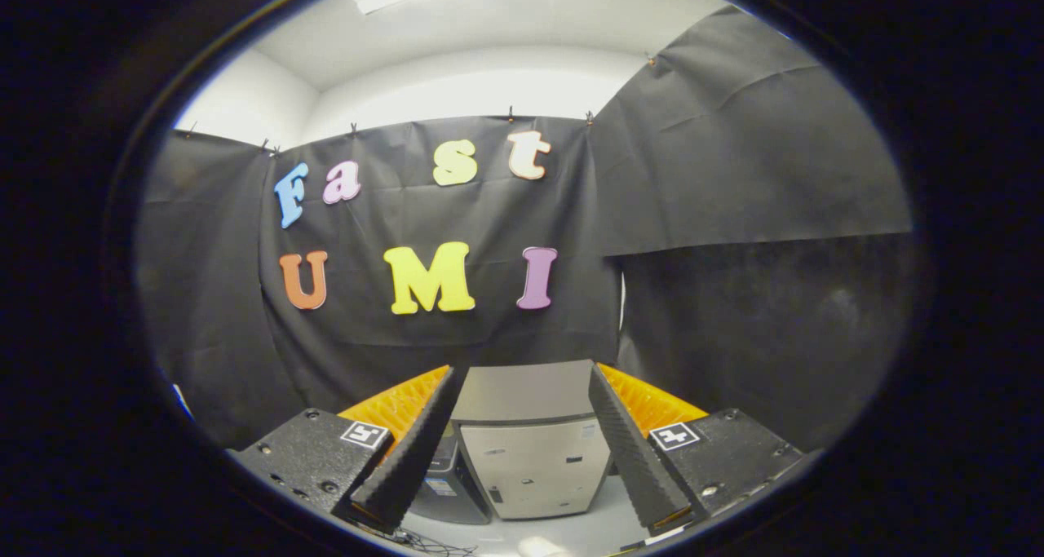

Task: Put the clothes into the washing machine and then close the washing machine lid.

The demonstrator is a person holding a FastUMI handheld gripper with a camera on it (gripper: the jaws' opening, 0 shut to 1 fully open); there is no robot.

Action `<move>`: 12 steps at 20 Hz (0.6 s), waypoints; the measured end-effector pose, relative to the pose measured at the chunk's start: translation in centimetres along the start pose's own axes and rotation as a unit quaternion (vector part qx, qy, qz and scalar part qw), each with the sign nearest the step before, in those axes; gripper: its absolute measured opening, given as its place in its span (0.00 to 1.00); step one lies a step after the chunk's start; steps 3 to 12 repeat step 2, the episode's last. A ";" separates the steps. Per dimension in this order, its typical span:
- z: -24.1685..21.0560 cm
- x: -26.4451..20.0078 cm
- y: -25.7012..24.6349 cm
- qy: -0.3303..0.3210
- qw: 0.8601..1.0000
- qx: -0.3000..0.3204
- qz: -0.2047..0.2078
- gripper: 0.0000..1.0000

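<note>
- Between the fingers, near: one gripper (526, 377), two fingers spread wide, nothing held; one square marker tag on each finger base, two total.
- Just ahead, 12 o'clock: one washing machine (526, 459), pale box, lid down; small stickers on front, unreadable.
- 11 o'clock beside it: one dark box (444, 479).
- Beyond: black cloth wall (734, 214).

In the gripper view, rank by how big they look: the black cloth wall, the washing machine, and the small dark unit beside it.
1. Black cloth wall
2. Washing machine, seen between the open gripper fingers
3. Dark unit, partly hidden by a finger, so unsure
</note>
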State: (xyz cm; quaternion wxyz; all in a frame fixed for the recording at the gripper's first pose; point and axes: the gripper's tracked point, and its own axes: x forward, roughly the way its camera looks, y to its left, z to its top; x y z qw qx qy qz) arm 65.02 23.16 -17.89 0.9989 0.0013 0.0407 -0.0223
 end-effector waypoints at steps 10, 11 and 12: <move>0.0 -0.6 0.1 0.003 1.000 0.005 0.006 1.00; 0.0 -0.6 0.1 0.003 1.000 0.005 0.006 1.00; 0.0 -0.6 0.1 0.003 1.000 0.005 0.006 1.00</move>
